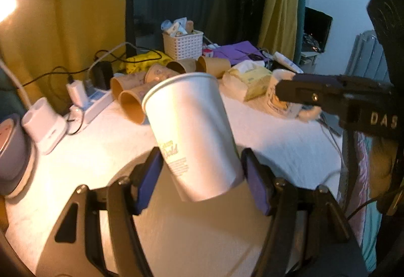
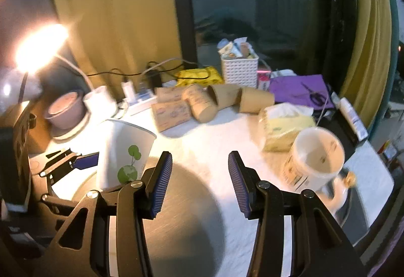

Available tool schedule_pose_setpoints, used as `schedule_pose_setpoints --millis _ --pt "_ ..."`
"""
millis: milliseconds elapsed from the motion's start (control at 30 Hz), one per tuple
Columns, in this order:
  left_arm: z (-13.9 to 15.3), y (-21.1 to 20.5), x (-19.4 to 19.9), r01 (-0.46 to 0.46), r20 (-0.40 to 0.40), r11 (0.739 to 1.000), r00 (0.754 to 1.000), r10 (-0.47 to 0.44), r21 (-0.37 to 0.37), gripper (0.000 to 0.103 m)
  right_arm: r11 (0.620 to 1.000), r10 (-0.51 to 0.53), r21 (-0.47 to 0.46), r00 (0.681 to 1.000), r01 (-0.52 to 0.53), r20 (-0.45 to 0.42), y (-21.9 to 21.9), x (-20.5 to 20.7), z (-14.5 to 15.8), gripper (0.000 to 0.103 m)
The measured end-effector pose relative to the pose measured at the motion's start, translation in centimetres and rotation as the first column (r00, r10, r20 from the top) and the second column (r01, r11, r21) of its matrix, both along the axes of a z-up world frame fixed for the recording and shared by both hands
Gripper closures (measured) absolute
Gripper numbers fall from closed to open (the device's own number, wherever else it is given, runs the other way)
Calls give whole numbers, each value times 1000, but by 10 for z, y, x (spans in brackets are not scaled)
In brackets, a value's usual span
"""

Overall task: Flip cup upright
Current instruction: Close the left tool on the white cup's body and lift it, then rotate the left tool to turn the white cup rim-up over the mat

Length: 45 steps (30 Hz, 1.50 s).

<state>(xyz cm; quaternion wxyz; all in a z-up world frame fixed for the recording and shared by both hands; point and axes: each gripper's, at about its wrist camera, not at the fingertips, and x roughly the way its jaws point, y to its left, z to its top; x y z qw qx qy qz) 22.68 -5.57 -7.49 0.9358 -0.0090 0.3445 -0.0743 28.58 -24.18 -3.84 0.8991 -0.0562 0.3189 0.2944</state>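
White paper cup held mouth-up in left gripper, tilted, rim leaning away from the camera, base low between the blue pads. Pads pinched the lower wall on both sides, though blur hid whether the right pad touched fully. Lifted above the white desk, near its front edge, over a dark round shadow. Same cup seen in the right wrist view, green leaf print facing the camera, left-hand tool clamped at its base.

Right gripper empty, fingers spread wide, nothing between the ribbed blue pads. Hovered over the desk's front middle.

Toward the back edge: brown paper cups lying on their sides in a cluster. White basket behind them, stuffed with small packets. Tissue pack to the right of the brown cups. White mug near the right edge, opening toward the camera, blurred. Lamp glowing at the back left corner, pink bowl below it. Power strip with plugs and cables along the back left.
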Motion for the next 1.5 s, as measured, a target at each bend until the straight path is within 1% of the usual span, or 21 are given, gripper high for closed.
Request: schedule_pose_setpoints --millis 100,167,333,467,600,667,767,967,1100,1200,1300,1367,1500 --pt "-7 5 -29 -22 -1 1000 1000 22 -11 38 1000 25 0 1000 -25 -2 3 -26 -4 53" --pt "-12 6 -45 -33 -1 999 999 33 -6 38 999 42 -8 999 -42 -21 7 -39 -13 40" --pt "-27 10 -78 -50 5 998 999 50 35 38 995 104 14 991 -103 -86 17 -68 -35 39" --pt "-33 4 -103 -9 32 998 999 7 60 38 987 161 51 979 -155 -124 24 -88 -47 39" --pt "-37 -3 -119 13 49 996 999 -17 92 38 974 209 133 960 -185 -189 28 -97 -54 39" --pt "-37 -4 -124 15 57 995 998 -20 95 38 963 242 174 945 -207 -219 32 -102 -55 39" --pt "-35 -4 -129 23 82 995 996 -31 96 38 942 295 241 915 -232 -274 35 -103 -56 39" --pt "-35 -12 -139 65 106 994 992 -75 93 38 920 335 319 880 -228 -337 42 -97 -54 39" --pt "-37 -13 -140 68 120 992 990 -80 102 38 917 341 331 864 -220 -370 48 -93 -57 39" --pt "-40 -10 -139 70 117 993 990 -81 93 38 919 338 339 849 -204 -406 50 -87 -62 38" --pt "-44 -9 -138 70 116 993 990 -81 94 38 918 337 355 822 -178 -459 51 -79 -71 38" --pt "-46 -7 -137 69 113 994 991 -78 88 38 919 336 356 809 -170 -481 52 -75 -75 38" --pt "-47 -6 -137 64 117 995 990 -73 80 38 924 330 348 796 -161 -507 57 -70 -81 37"
